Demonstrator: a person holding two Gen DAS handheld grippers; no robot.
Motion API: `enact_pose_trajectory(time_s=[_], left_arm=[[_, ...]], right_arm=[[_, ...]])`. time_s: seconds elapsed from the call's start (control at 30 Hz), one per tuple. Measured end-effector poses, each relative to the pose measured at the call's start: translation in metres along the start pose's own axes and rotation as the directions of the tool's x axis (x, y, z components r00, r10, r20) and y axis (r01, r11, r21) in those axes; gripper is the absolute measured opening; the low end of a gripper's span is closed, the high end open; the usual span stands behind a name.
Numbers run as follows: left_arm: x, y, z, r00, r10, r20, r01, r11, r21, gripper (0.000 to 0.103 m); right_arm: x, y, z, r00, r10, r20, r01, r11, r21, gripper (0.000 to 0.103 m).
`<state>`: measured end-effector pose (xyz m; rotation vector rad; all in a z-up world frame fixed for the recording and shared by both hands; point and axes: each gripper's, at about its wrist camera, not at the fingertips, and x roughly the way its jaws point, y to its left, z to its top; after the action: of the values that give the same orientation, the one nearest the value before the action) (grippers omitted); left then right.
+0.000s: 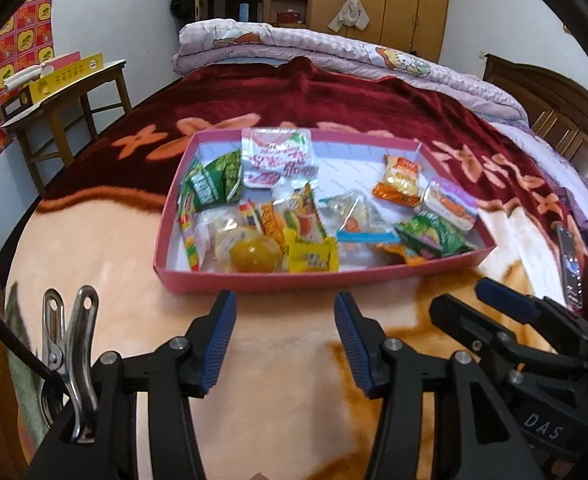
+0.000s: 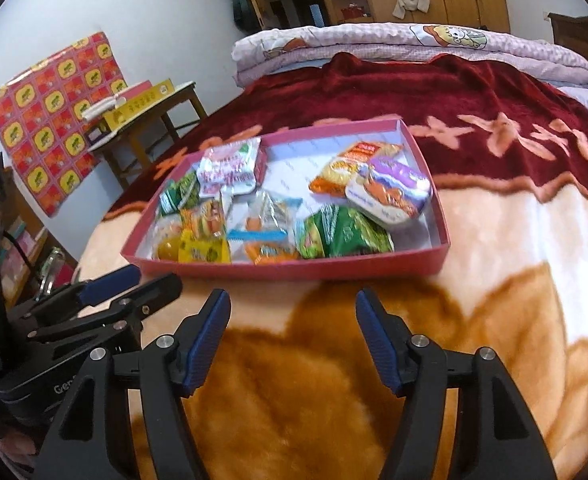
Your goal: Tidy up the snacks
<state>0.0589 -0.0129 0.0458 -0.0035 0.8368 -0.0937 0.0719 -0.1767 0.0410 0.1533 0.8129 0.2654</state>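
Note:
A shallow pink box (image 1: 253,280) (image 2: 334,270) lies on the bed blanket and holds several snack packets. Among them are a yellow jelly cup (image 1: 251,255) (image 2: 165,249), a yellow packet (image 1: 312,258) (image 2: 203,251), green packets (image 1: 434,236) (image 2: 346,234), an orange packet (image 1: 400,178) (image 2: 346,168), a purple-white packet (image 1: 450,204) (image 2: 390,192) and a pink-white packet (image 1: 277,158) (image 2: 231,168). My left gripper (image 1: 285,300) is open and empty just in front of the box. My right gripper (image 2: 291,300) is open and empty, also just short of the box's near wall.
The bed has a dark red and orange flowered blanket (image 1: 334,92) (image 2: 494,92) and a folded quilt (image 1: 294,44) at the far end. A wooden side table (image 1: 65,92) (image 2: 153,120) with a yellow box stands left. A dark remote-like object (image 1: 570,268) lies on the right.

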Motion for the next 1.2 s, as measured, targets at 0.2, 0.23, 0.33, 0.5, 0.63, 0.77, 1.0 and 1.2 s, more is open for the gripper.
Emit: enact_pose_trajectory(time_s=[0.2, 0.23, 0.33, 0.5, 0.63, 0.77, 1.0, 1.2], left_arm=[[0.015, 0.003, -0.011, 0.999, 0.007, -0.054, -0.008, 1.0, -0.013, 0.054], [0.017, 0.003, -0.012, 0.998, 0.009, -0.057, -0.01, 1.0, -0.014, 0.054], [0.018, 0.003, -0.014, 0.999, 0.009, -0.054, -0.01, 1.0, -0.016, 0.054], [0.019, 0.003, -0.015, 0.999, 0.01, -0.048, -0.011, 1.0, -0.012, 0.054], [0.019, 0.002, -0.015, 0.999, 0.013, -0.046, -0.013, 1.0, -0.009, 0.054], [0.019, 0.002, -0.015, 0.999, 0.012, -0.046, -0.012, 1.0, -0.01, 0.055], [0.019, 0.002, -0.016, 0.999, 0.012, -0.046, -0.013, 1.0, -0.009, 0.055], [0.019, 0.001, -0.016, 0.999, 0.012, -0.045, -0.012, 1.0, -0.009, 0.056]], right_arm=[[0.009, -0.001, -0.008, 0.999, -0.046, -0.03, 0.046, 0.999, -0.003, 0.067], [0.01, -0.002, -0.009, 0.998, -0.049, -0.031, 0.049, 0.999, -0.003, 0.067], [0.013, -0.004, -0.013, 0.997, -0.057, -0.044, 0.058, 0.998, 0.005, 0.067], [0.015, -0.003, -0.015, 0.997, -0.066, -0.038, 0.067, 0.998, 0.001, 0.067], [0.016, -0.002, -0.015, 0.997, -0.073, -0.037, 0.073, 0.997, -0.004, 0.067], [0.016, -0.001, -0.015, 0.997, -0.075, -0.037, 0.075, 0.997, -0.004, 0.067], [0.016, -0.001, -0.015, 0.996, -0.075, -0.037, 0.075, 0.997, -0.005, 0.067], [0.016, -0.001, -0.015, 0.996, -0.075, -0.037, 0.075, 0.997, -0.005, 0.068]])
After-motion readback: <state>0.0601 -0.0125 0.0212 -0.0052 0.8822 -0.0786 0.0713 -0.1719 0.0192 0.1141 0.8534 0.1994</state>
